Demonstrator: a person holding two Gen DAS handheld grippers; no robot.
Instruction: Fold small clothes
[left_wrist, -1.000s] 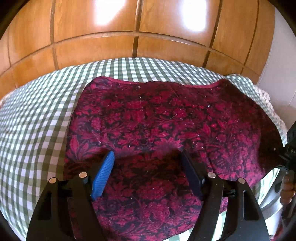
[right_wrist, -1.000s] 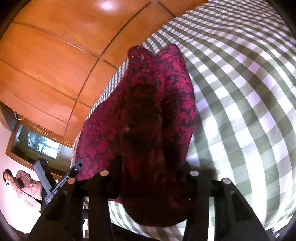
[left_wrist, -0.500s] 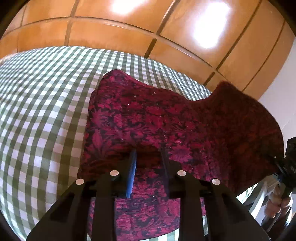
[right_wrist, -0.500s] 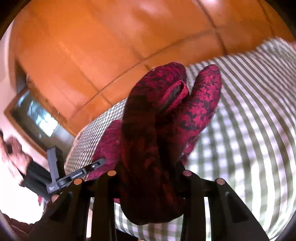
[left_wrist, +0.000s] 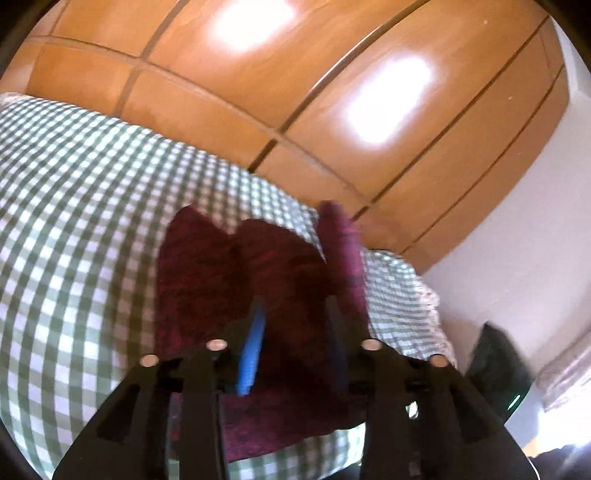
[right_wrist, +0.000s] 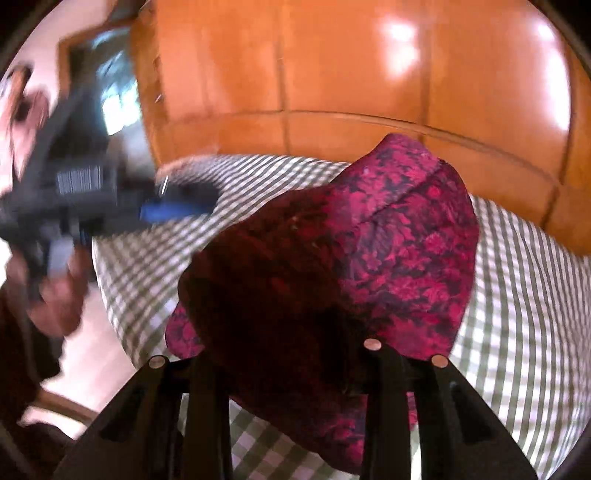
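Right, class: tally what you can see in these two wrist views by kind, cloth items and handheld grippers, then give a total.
Red floral garment: 1
Green checked cloth: 1
Grippers: 2, left gripper and right gripper
Total: 4

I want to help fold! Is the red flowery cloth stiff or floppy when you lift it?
Probably floppy: the red cloth bunches and droops from the right gripper. Likely light too, since the left gripper also lifts its folds off the checked cover. It seems grippy, not slippery.
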